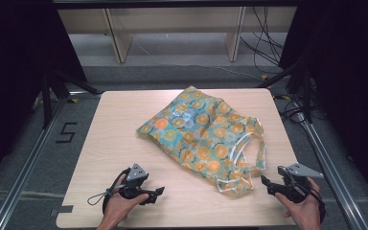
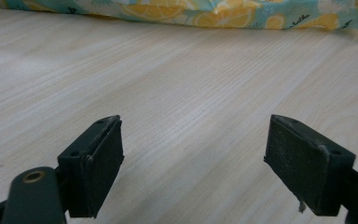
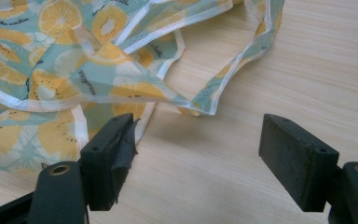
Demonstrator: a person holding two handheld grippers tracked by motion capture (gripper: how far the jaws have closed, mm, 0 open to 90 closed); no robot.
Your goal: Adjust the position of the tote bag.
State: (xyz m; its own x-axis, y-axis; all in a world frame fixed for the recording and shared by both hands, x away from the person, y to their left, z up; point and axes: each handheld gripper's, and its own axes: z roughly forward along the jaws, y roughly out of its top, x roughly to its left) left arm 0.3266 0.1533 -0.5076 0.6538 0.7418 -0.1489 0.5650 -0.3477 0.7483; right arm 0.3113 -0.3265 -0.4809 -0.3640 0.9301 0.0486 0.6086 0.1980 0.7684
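- Progress: looks like the very start. The fruit-print tote bag (image 1: 202, 136) lies flat and a bit rumpled on the worktop (image 1: 120, 148), set diagonally across the middle-to-right part, untouched as far as I can see. Nothing gripped, lifted or folded yet.
- Left gripper (image 1: 156, 191): near the front edge, left of centre, well apart from the bag. Fingers (image 2: 98, 163) spread wide w/ bare wood between them; the bag's edge shows as a strip farther off in the left gripper view.
- Right gripper (image 1: 265, 182): front right, just beside the bag's handle end. Fingers (image 3: 300, 158) spread too, nothing pinched. In the right gripper view the handle loops (image 3: 214, 100) lie directly ahead, one finger close by the fabric edge (touching or not, can't tell).
- What's left, by my guess: pretty much all of it. Right hand seems best placed to take a handle first; left has to come across before it can help.
- Contents: bag lies flat, no bulge that suggests anything inside, but the mouth isn't open to view, so can't say for sure.
- Handles (image 1: 249, 158): white-edged straps, loosely splayed toward the front right corner.
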